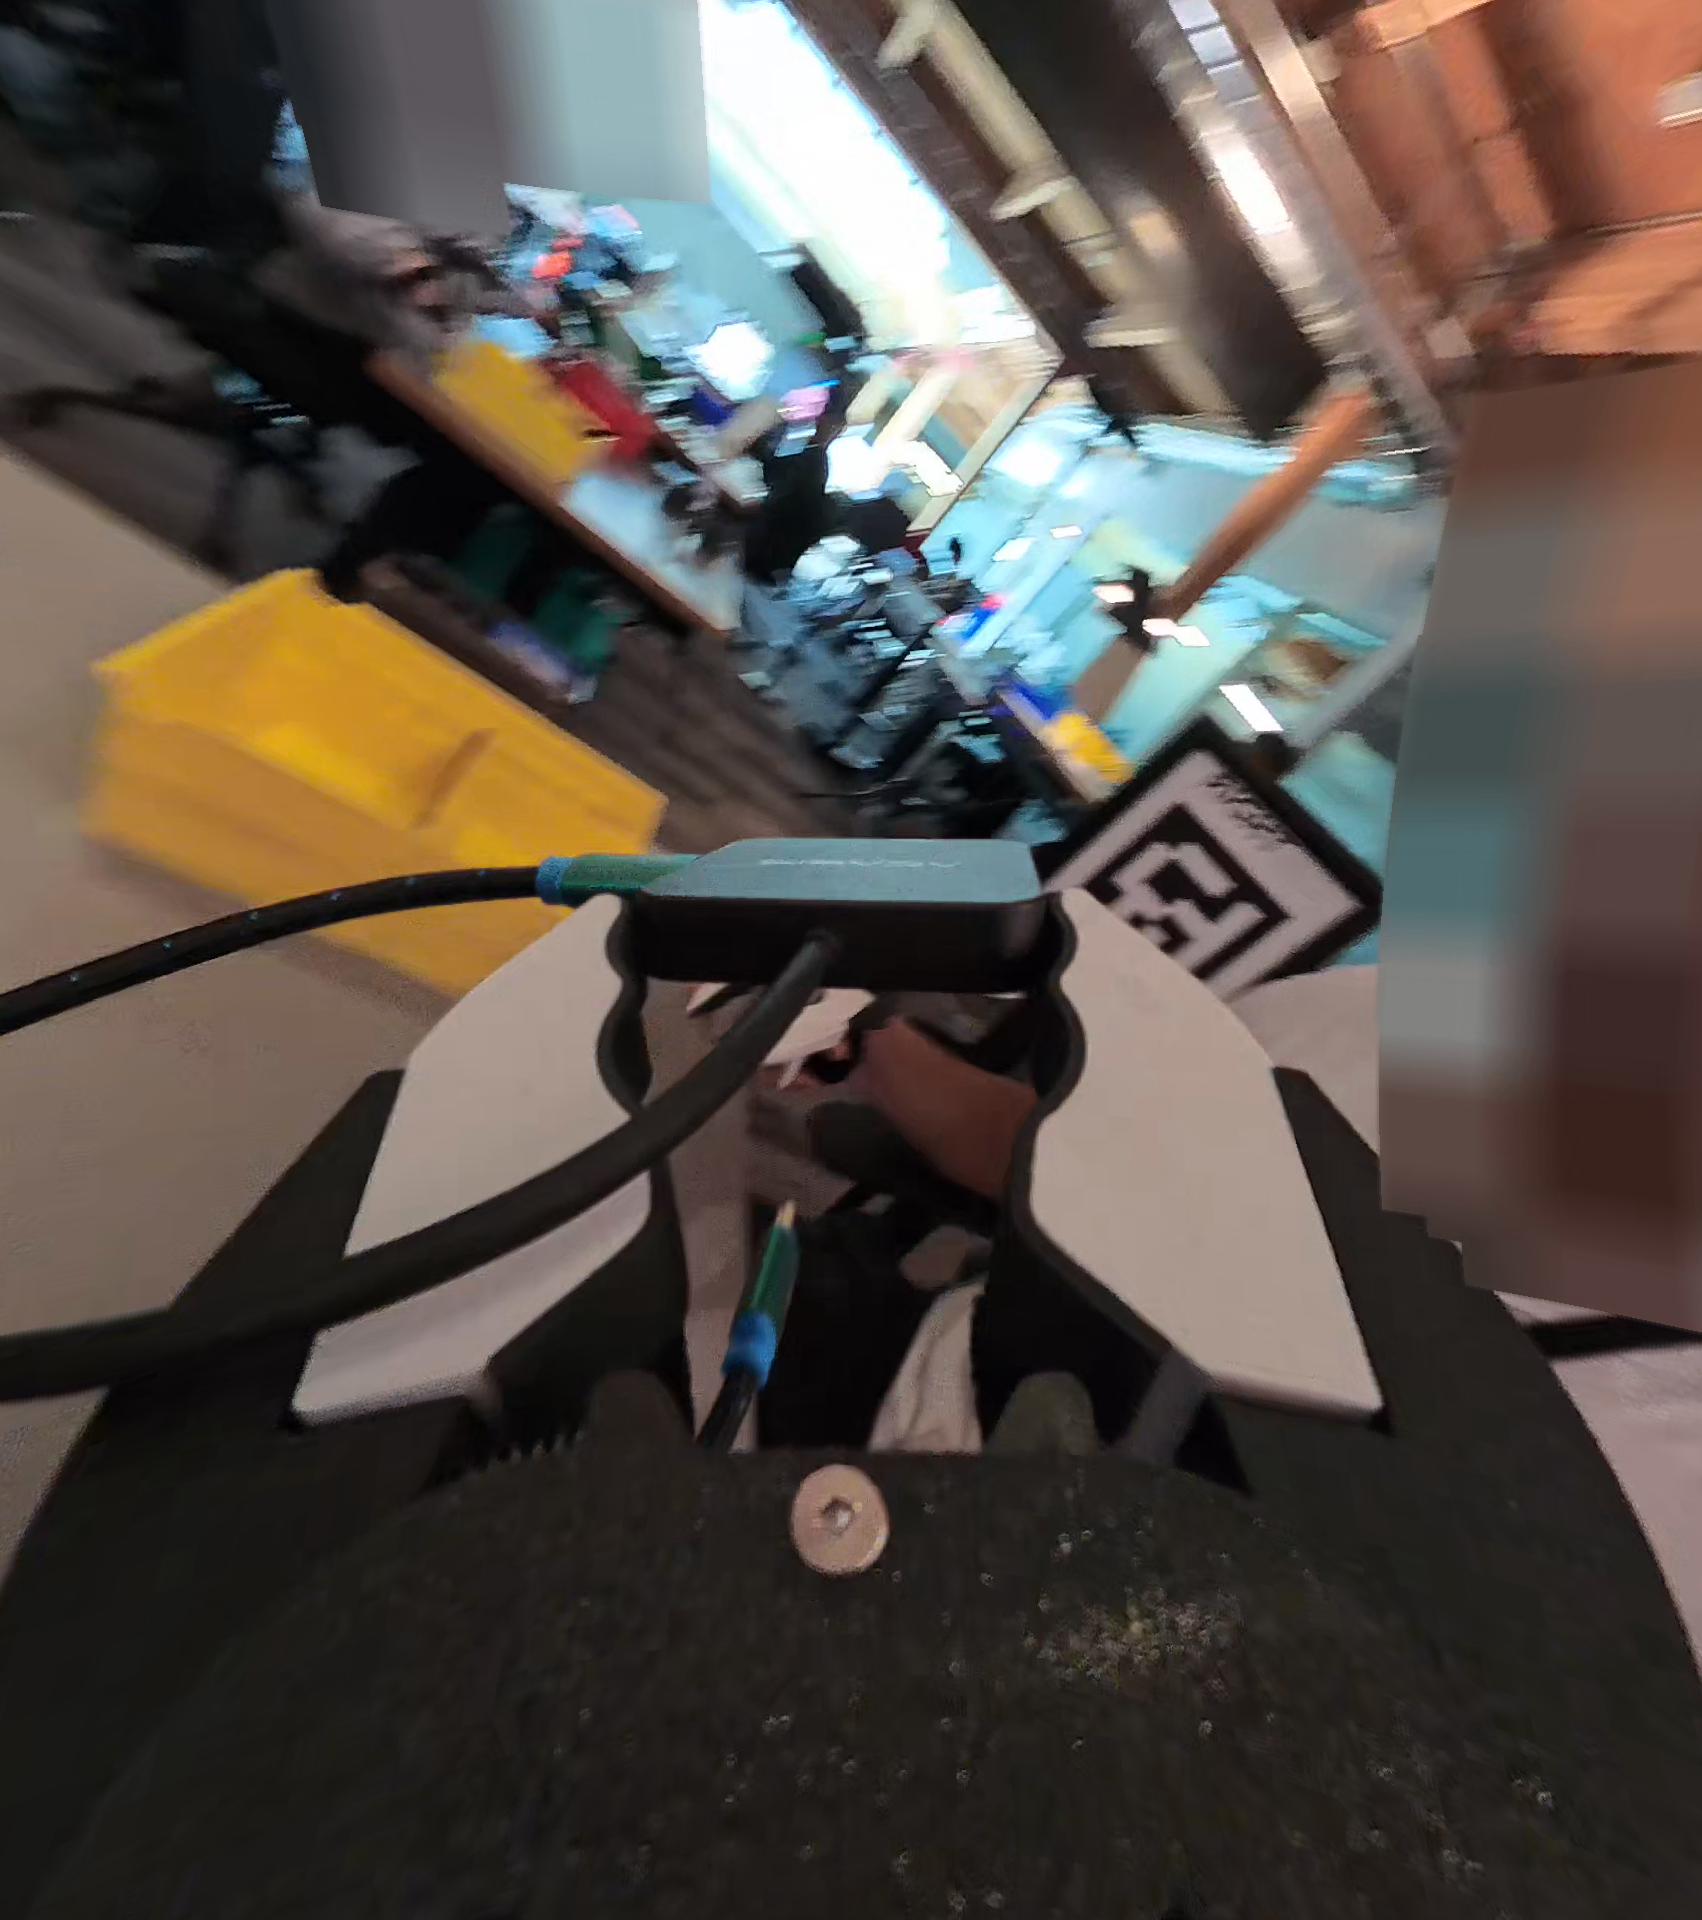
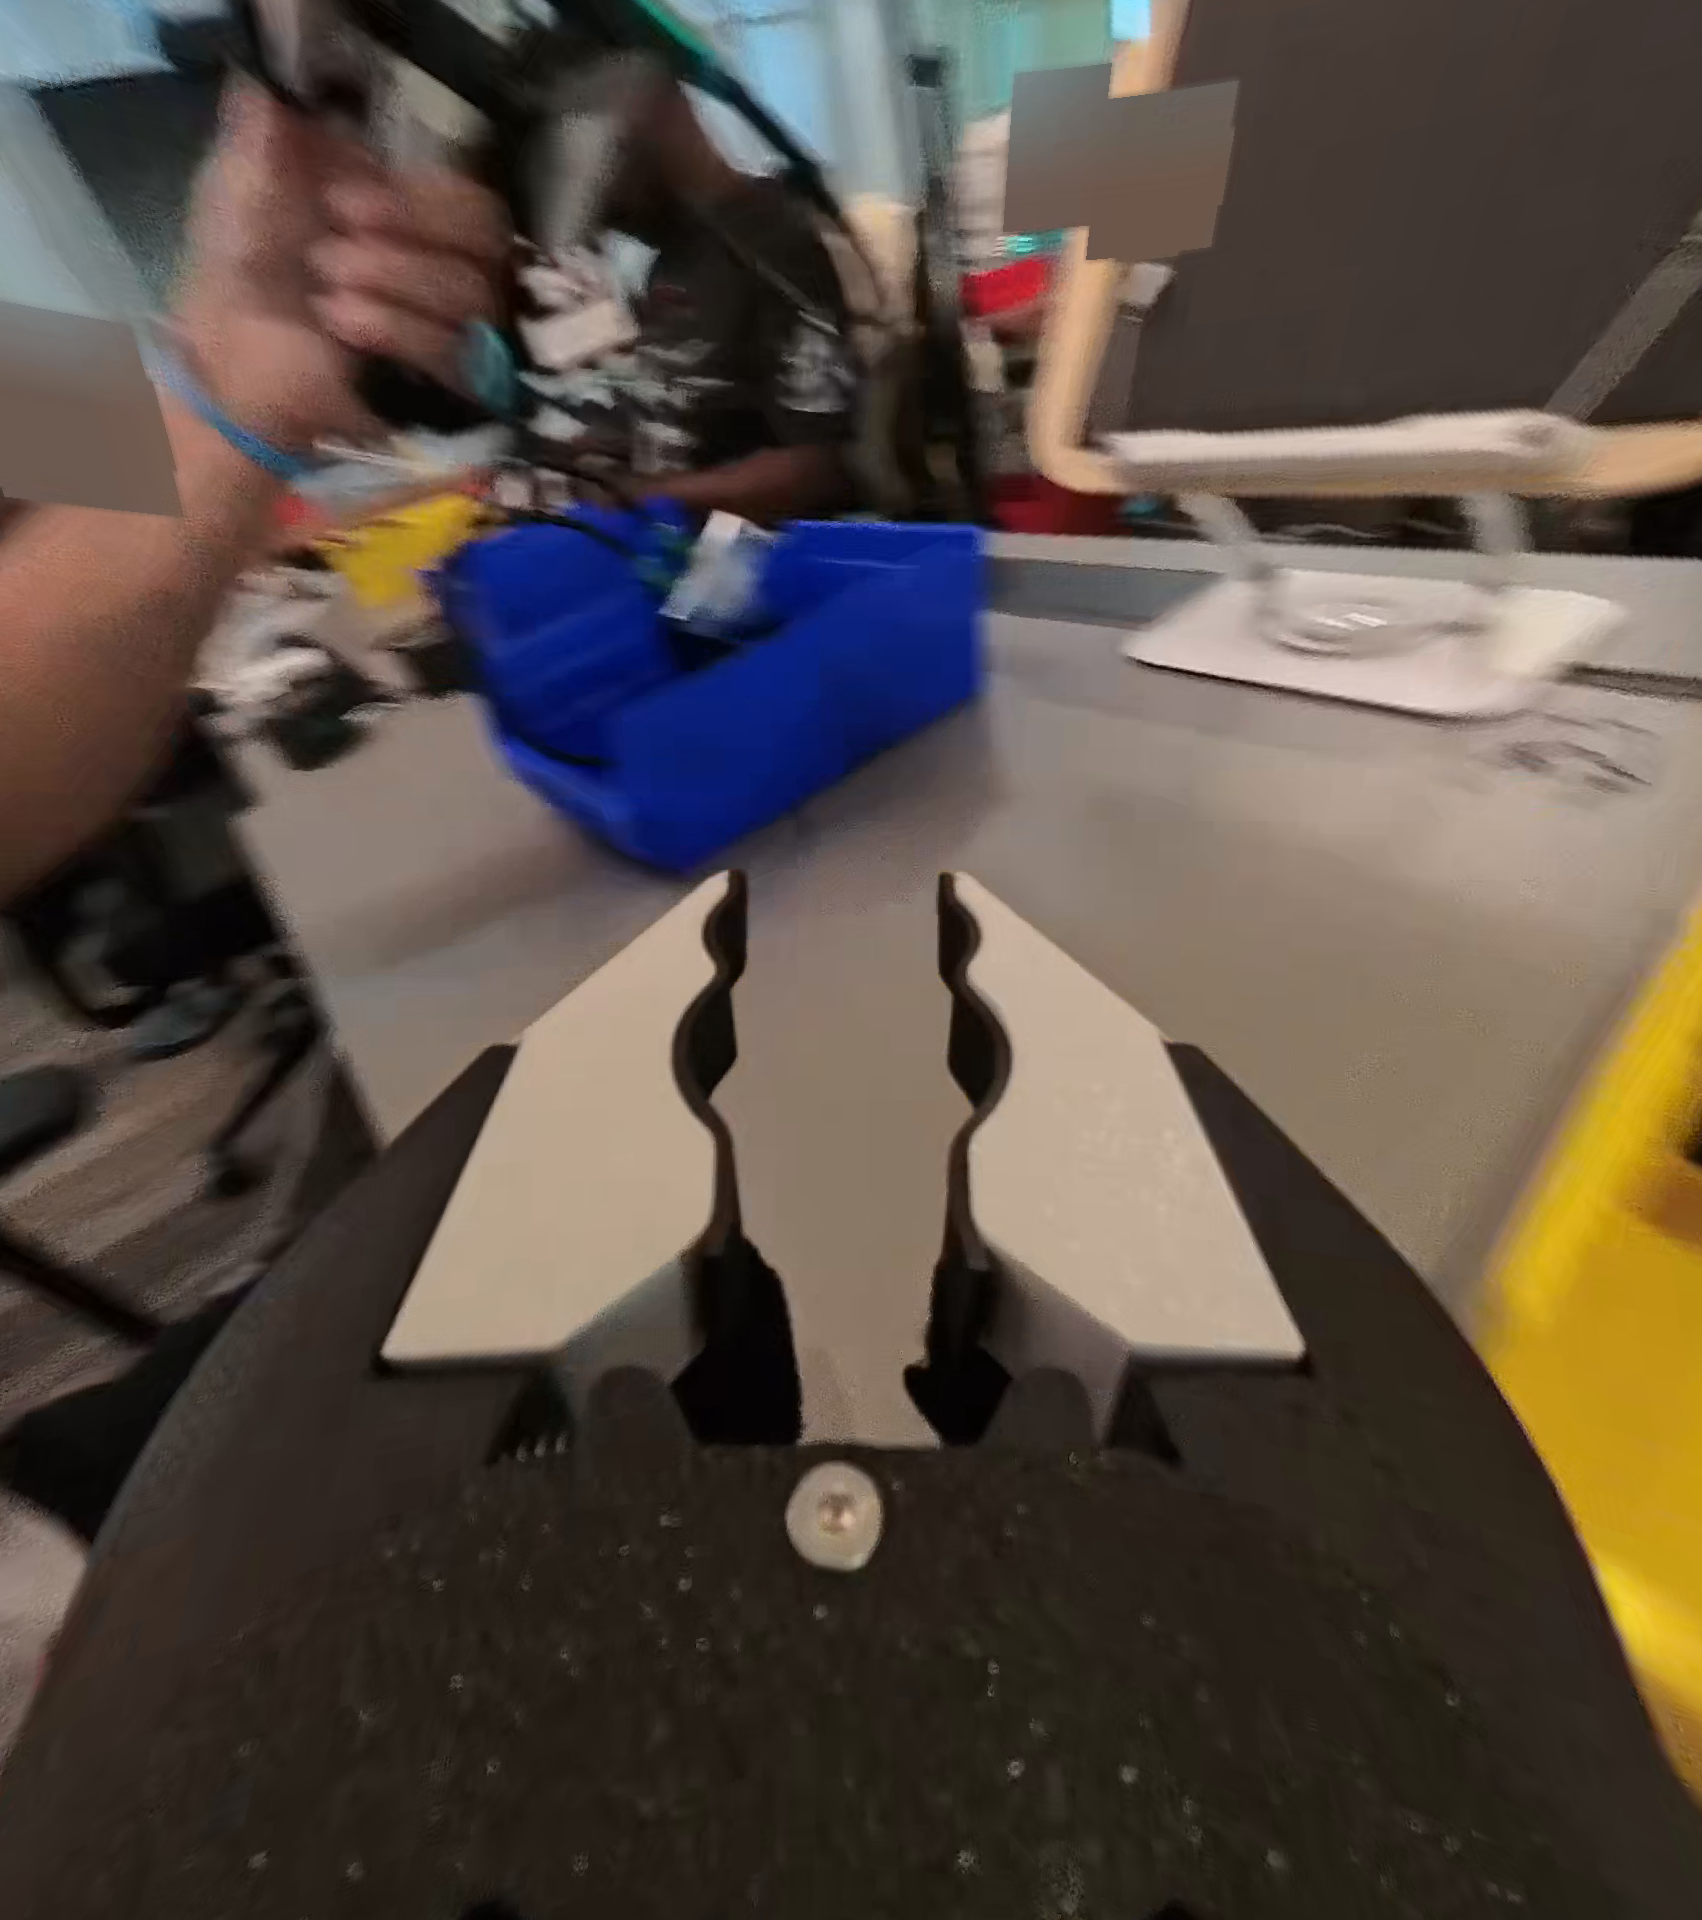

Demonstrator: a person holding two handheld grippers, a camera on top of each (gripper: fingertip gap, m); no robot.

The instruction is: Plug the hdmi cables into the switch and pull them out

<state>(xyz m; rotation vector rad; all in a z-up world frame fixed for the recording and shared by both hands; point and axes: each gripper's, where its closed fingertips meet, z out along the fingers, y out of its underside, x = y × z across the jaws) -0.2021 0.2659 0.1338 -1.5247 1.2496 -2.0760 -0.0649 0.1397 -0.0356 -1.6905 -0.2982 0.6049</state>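
Left claw (image 1: 842, 935) clamps the switch (image 1: 842, 899); right claw (image 2: 842, 904) empty.
One cable (image 1: 234, 925) is plugged into the switch's left end; the right claw's jaws stand partly apart above the grey worktop (image 2: 1190, 883).

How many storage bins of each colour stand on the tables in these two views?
Yellow bins: 2
Blue bins: 1
Total: 3, if the two views show different yellow bins; I cannot tell.

yellow bins (image 1: 348, 769) stacked on the table (image 1: 47, 1091); blue bin (image 2: 722, 686) near a white stand (image 2: 1366, 634).
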